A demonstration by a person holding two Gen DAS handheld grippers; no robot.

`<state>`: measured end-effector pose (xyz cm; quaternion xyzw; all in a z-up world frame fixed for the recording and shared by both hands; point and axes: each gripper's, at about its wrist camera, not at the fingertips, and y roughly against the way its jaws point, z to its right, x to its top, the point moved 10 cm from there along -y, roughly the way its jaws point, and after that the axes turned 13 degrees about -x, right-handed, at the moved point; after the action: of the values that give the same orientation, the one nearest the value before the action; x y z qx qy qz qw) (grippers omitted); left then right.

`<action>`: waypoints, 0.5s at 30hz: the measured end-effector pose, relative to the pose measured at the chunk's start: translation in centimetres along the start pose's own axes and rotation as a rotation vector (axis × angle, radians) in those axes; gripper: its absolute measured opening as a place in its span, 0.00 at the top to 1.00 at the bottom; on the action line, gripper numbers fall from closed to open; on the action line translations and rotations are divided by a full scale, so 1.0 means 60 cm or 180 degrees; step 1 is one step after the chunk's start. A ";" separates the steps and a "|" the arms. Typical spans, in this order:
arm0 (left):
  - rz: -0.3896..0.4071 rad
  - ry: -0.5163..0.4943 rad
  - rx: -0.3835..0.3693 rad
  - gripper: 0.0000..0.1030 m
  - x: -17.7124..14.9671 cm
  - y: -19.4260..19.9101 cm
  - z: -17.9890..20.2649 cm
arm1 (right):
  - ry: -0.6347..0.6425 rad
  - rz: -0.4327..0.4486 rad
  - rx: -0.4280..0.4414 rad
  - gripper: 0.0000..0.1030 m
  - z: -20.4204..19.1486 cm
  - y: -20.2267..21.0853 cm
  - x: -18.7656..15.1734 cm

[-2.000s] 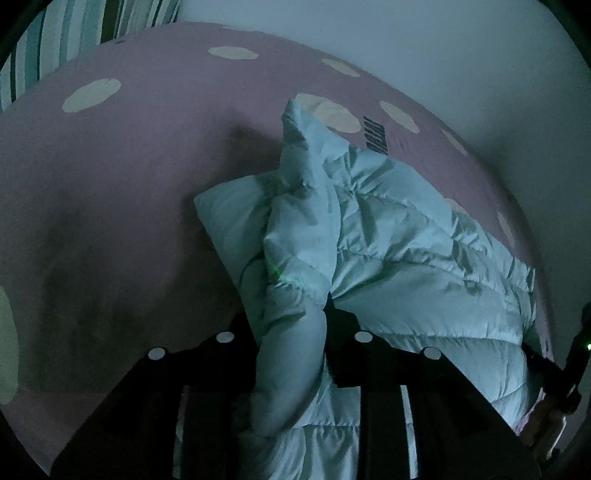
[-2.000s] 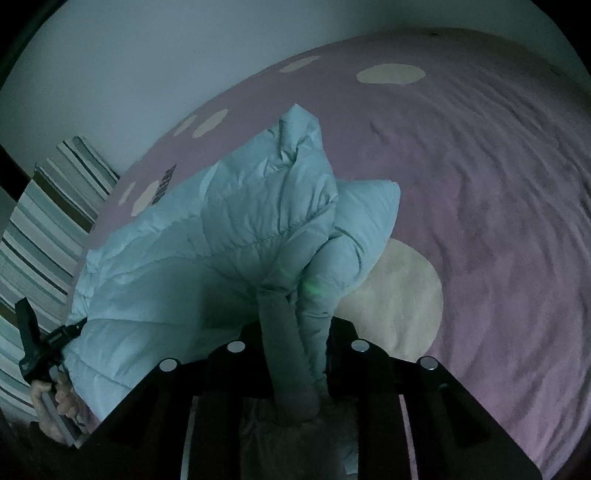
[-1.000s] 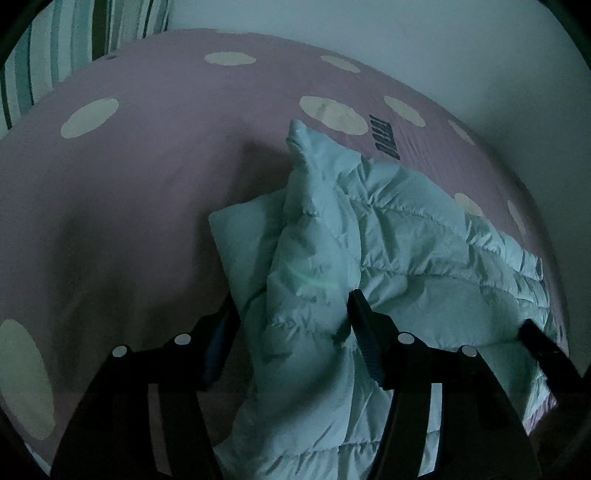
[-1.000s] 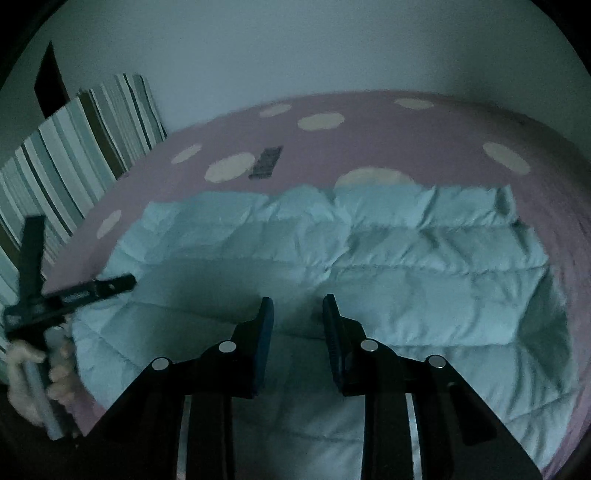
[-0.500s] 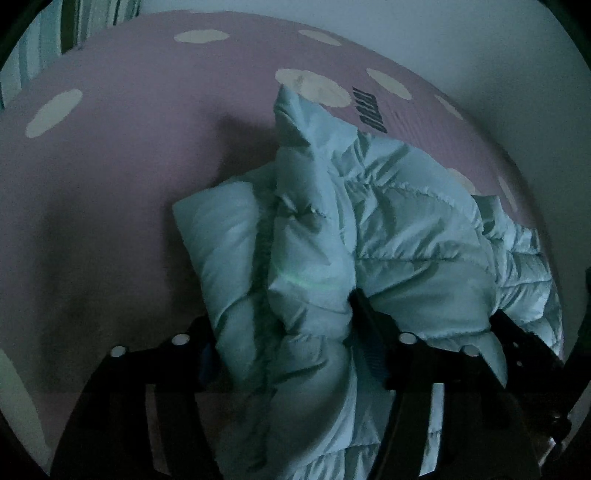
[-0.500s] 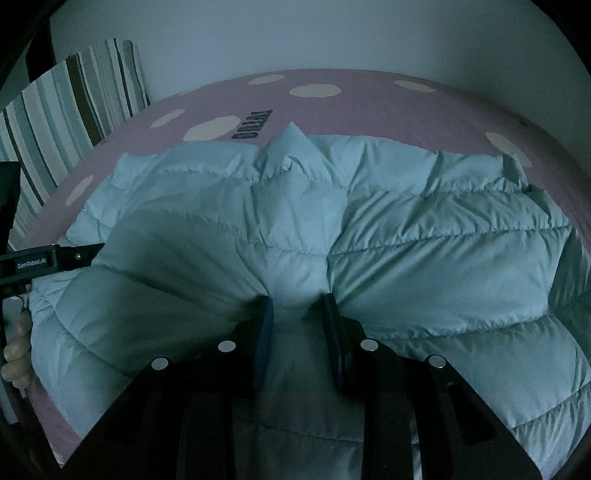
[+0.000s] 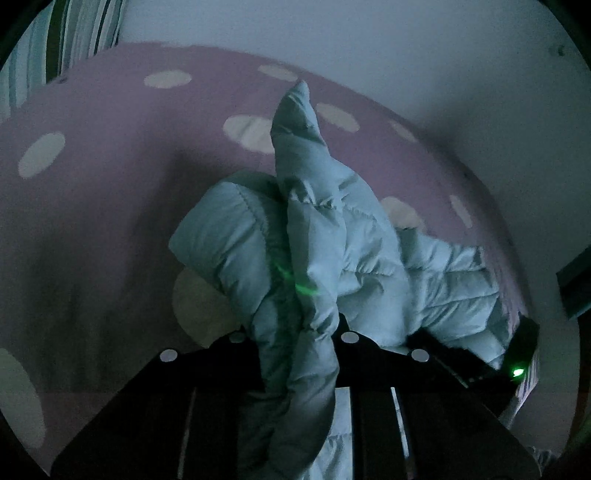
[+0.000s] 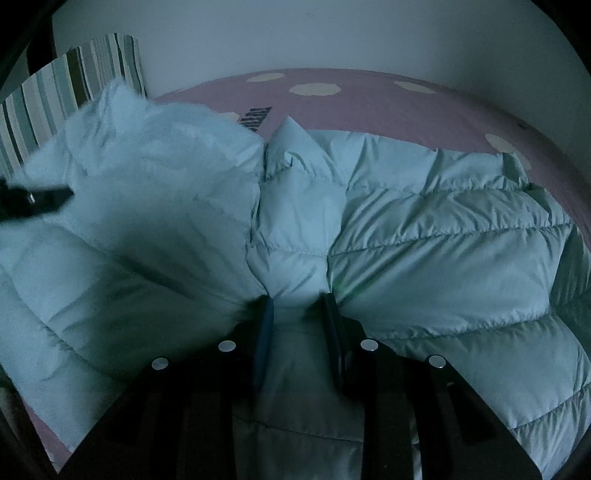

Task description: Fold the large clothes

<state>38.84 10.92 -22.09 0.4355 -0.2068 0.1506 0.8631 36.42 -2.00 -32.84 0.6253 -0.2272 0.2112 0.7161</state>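
The one pale mint-green quilted puffer jacket (image 8: 424, 236) lies spread across the pink bed sheet with large cream dots (image 7: 110, 192), and by the look of it the folding is only in its early part; no tidy rectangle has formed, most of the body lies open and flat toward the right of the right wrist view, and only one bunched portion is raised off the bed; the left gripper (image 7: 291, 332) is closing its jaws on a thick twisted roll of jacket fabric that runs up between them, with the pads already pressing on it; the right gripper (image 8: 297, 317) is clenched on a puffed ridge of the same jacket near its middle, the cloth pinched between the two dark fingers (image 8: 264, 332); what I judge is left is to carry the lifted part over the flat part, lay it down, smooth it, and make at least one more fold; counted: one jacket, one bed, two grippers, one striped pillow or cushion (image 8: 70, 81) at the head of the bed by the pale wall (image 8: 295, 33), and no second garment in view.
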 end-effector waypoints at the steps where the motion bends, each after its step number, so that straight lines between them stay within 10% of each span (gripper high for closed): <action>1: 0.0018 -0.0055 0.0032 0.86 0.003 0.003 0.014 | -0.0004 -0.0001 -0.0001 0.73 -0.001 -0.001 0.000; 15: 0.0097 -0.0333 0.0173 0.86 0.017 0.011 0.128 | -0.0007 0.0043 -0.0022 0.72 0.018 0.025 0.002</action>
<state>37.72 5.12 -17.01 0.4628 -0.2540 0.1462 0.8366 35.58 -2.86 -31.46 0.6215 -0.2328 0.2145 0.7166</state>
